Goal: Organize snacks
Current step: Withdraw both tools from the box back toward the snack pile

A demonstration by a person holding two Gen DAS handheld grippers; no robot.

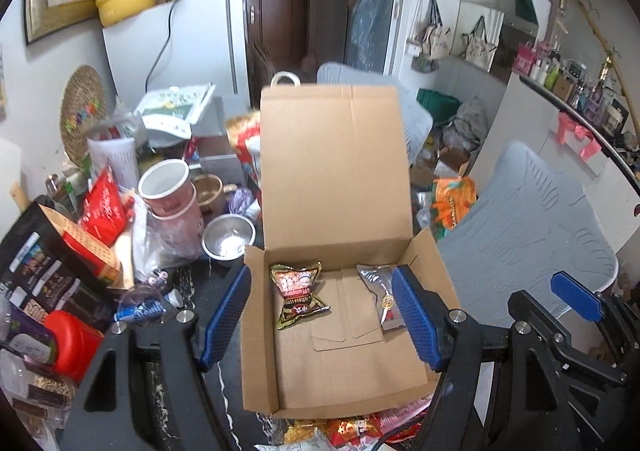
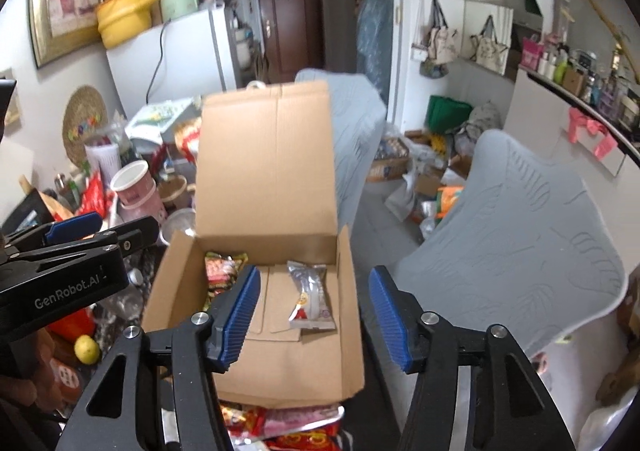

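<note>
Both claws — left claw (image 1: 322,315) and right claw (image 2: 314,313) — hang apart, empty, above the cardboard box (image 1: 340,379); inside, a dark crinkled snack packet (image 1: 300,295) at nine o'clock, a silver packet (image 1: 378,291) at three.

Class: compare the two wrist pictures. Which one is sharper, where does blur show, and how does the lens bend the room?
Left wrist view: sharp throughout, the cardboard box and its two snack packets crisp. Right wrist view: softer, the box lid's top edge smeared by motion blur. Both views: fisheye, dark corners, walls bowing outward, even daylight, no harsh glare.
</note>
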